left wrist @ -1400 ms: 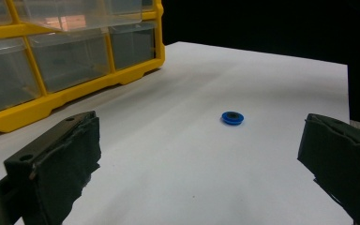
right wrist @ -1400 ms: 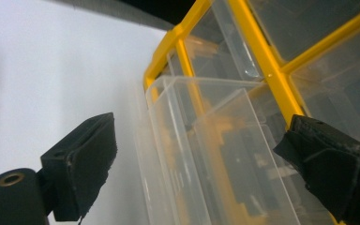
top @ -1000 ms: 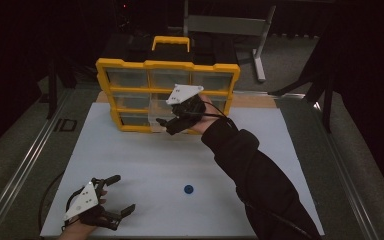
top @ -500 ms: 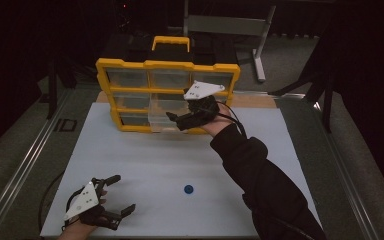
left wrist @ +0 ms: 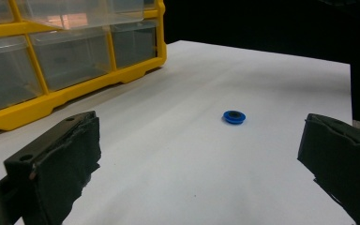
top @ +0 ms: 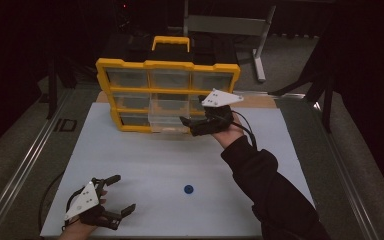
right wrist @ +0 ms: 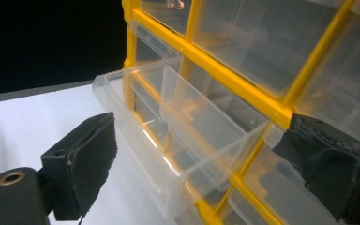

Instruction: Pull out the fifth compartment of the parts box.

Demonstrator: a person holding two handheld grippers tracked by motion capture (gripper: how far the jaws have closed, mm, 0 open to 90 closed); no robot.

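Note:
A yellow organiser (top: 166,90) with clear drawers stands at the back of the white board. Its middle drawer (top: 169,116) (right wrist: 168,136) is pulled out and looks empty. My right gripper (top: 189,126) is open just to the right of that drawer, holding nothing; in the right gripper view the drawer lies between its spread jaws. A small blue ring (top: 188,189) (left wrist: 234,116) lies flat on the board. My left gripper (top: 117,197) rests open at the front left, well short of the ring, which shows ahead of its jaws in the left gripper view.
The white board (top: 145,160) lies on a grey table with metal rails (top: 25,165) along the sides. A metal stand (top: 230,25) is behind the organiser. Dark surroundings lie beyond the table.
My right gripper has drawn back to the right from the organiser's front, and the middle drawer now stands pulled out. The left gripper and the blue ring have stayed put.

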